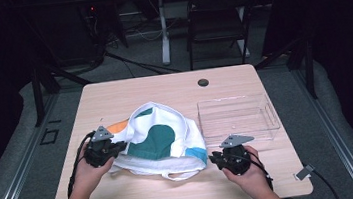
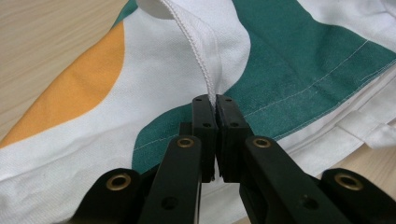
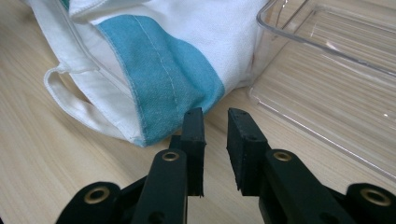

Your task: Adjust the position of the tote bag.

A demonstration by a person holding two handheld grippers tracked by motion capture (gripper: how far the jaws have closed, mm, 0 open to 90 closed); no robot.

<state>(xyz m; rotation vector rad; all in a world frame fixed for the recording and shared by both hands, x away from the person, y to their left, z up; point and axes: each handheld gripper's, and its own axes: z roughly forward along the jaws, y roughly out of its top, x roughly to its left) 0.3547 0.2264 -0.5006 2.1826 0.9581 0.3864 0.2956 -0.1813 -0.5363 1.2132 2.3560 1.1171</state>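
- The cloth tote bag [image 1: 162,142] lies crumpled in the middle of the desk [image 1: 128,92], white with green, orange and blue patches, its handle loops trailing toward my side.
- I judge it light, soft and limp: it will sag and fold wherever I lift it, and it won't slip much on rubber pads. It looks to me like thin woven cotton, so no worry about breakage.
- The best holds, to my mind, are the stitched hems and seams, where the cloth is doubled, or the handle strap [image 3: 77,105].
- My left gripper [image 2: 215,103] sits at the bag's left edge, fingers closed tight on a raised white seam fold [image 2: 198,51] that stands up from between them.
- My left hand [image 1: 86,174] comes in low from the near left edge, gripper pointing right into the bag.
- My right gripper [image 3: 215,119] hangs just off the bag's blue corner [image 3: 168,79], fingers narrow but apart, holding nothing, bare desk showing between them.
- My right hand [image 1: 245,172] rests near the front right, next to the empty clear plastic bin [image 1: 237,117].
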